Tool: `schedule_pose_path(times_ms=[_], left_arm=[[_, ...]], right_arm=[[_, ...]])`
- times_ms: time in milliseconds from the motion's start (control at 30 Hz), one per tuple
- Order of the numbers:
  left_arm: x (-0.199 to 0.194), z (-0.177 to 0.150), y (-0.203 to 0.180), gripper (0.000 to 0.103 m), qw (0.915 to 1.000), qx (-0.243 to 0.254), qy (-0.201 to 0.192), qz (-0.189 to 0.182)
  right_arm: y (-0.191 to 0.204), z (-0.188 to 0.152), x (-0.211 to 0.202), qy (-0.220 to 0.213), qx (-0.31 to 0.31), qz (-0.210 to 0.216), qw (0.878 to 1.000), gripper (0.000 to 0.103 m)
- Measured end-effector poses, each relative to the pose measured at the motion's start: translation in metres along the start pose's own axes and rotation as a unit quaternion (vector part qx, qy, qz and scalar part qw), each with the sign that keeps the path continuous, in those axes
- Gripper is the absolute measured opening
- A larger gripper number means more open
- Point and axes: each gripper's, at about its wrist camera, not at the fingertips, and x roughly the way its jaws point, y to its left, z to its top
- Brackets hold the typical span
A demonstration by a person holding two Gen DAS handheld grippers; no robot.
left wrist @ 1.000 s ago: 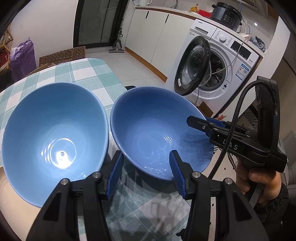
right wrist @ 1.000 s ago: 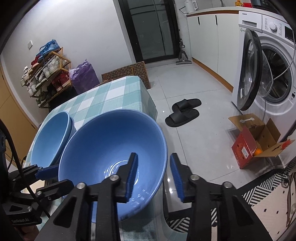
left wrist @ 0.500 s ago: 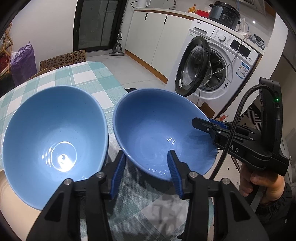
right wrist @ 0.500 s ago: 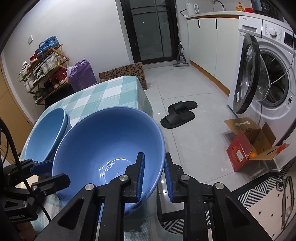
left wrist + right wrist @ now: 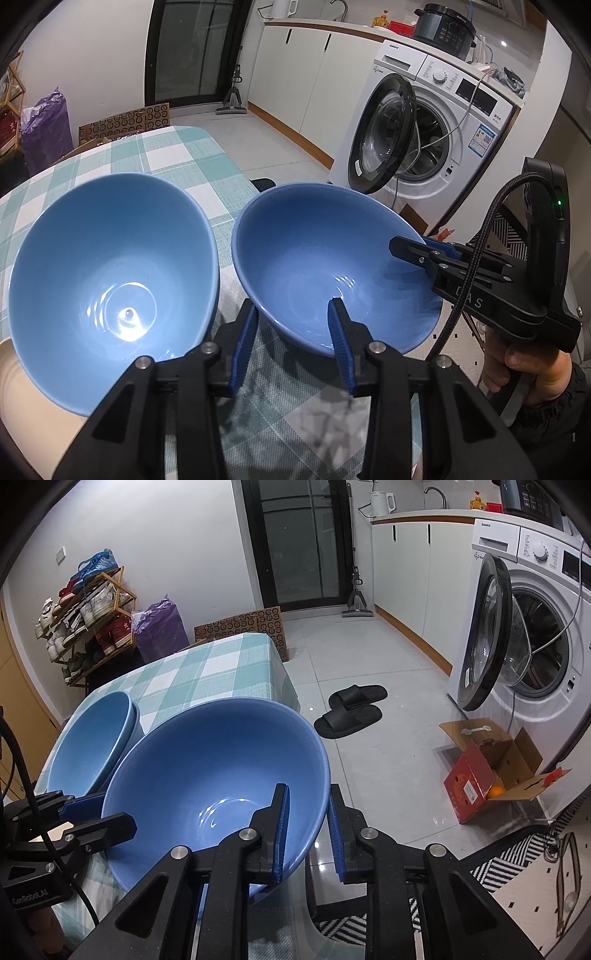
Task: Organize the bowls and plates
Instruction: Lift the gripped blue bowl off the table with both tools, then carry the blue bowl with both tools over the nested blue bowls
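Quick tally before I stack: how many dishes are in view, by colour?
Darker blue bowl: 1
Lighter blue bowls: 2, nested
Cream plate: 1, mostly hidden
Total: 4

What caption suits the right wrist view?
Right tongs clamp the darker blue bowl's rim beside two stacked lighter bowls on a checked tablecloth.

A home's kitchen-laundry area: a washing machine with its door open stands beside white cabinets under a counter with a cooker, and a shoe rack, slippers and checked tablecloth are nearby.
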Motion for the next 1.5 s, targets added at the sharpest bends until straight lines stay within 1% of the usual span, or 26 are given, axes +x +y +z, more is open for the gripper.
schedule_pose_path(times_ms=[633,1100,1500], left_arm=[[-0.026,0.0,-0.003,0.038,0.9994,0.015,-0.03,-0.006],[-0.059,-0.001,-0.004,0.038,0.9976,0.024,-0.064,-0.008],[-0.081,0.003,0.005,0.038,0.9961,0.022,-0.086,-0.004]], right_arm=[[0.005,0.0,-0.035,-0.025,-0.008,-0.01,1.0,0.021],[0.027,0.003,-0.072,-0.056,-0.025,-0.021,0.998,0.021],[0.048,0.012,-0.096,-0.08,-0.037,-0.021,0.996,0.021]])
